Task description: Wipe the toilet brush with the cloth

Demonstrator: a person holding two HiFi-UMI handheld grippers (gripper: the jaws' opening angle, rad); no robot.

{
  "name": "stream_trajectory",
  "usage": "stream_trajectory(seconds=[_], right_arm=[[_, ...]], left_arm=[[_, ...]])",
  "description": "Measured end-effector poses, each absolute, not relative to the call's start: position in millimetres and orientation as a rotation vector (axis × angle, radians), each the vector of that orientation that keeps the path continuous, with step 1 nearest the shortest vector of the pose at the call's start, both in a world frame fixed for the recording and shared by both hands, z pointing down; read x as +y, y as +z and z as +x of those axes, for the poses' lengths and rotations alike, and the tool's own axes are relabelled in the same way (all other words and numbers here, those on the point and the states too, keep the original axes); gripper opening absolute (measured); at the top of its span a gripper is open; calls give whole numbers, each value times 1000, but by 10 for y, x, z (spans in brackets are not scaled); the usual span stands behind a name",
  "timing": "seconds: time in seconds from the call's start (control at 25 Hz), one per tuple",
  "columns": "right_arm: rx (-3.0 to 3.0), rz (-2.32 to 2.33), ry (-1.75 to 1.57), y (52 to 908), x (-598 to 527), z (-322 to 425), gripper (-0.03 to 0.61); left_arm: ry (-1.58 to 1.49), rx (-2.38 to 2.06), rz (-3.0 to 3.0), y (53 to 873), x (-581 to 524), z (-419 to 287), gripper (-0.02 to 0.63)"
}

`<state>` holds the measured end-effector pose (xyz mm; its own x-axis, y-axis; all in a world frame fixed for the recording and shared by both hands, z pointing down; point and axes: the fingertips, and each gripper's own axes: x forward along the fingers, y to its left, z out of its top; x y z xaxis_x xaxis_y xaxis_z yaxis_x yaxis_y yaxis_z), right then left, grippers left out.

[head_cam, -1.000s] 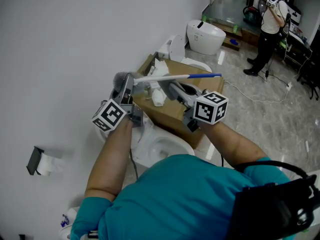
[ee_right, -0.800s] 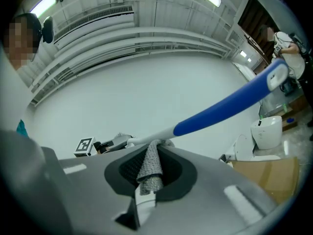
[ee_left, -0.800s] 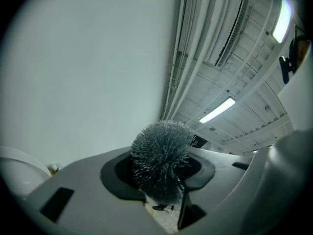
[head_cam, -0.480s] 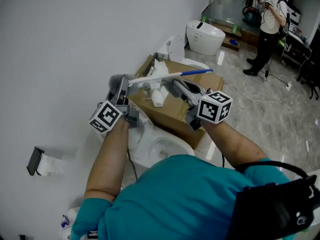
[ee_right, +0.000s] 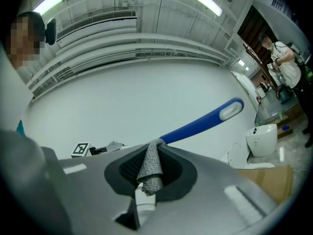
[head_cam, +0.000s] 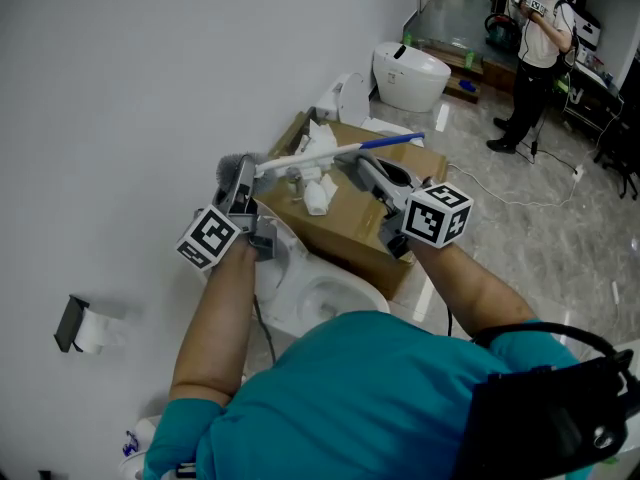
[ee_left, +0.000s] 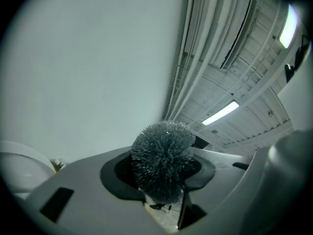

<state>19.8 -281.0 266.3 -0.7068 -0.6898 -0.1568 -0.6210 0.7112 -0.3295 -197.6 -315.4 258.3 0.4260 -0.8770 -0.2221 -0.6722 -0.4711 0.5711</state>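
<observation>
Bristles of the toilet brush (ee_left: pixel 164 160) sit gripped between the fingers of the left gripper (head_cam: pixel 240 176), above the left corner of the cardboard box (head_cam: pixel 345 233). The white shaft crosses over the box and disappears into the grey cloth (ee_right: pixel 149 166), pinched between the right gripper (head_cam: pixel 352 165) fingers. Only the blue end shows beyond. In the head view the cloth is hard to make out.

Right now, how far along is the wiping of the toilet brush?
Done: the toilet brush is picked up, with its bristle head clamped in the left gripper. In hand: the right gripper pinches the grey cloth around the handle, beside the blue grip. Left: probably the blue grip beyond the cloth. How clean the handle is cannot be told.
</observation>
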Motion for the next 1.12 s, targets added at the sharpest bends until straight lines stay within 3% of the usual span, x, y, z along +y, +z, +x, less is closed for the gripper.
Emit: stream_trajectory(seconds=[1.12], right_arm=[[2531,-1183,-335,2607,-2942,826,26]], left_arm=[[-654,-1282,2287,2666,-3165,-1988,178]])
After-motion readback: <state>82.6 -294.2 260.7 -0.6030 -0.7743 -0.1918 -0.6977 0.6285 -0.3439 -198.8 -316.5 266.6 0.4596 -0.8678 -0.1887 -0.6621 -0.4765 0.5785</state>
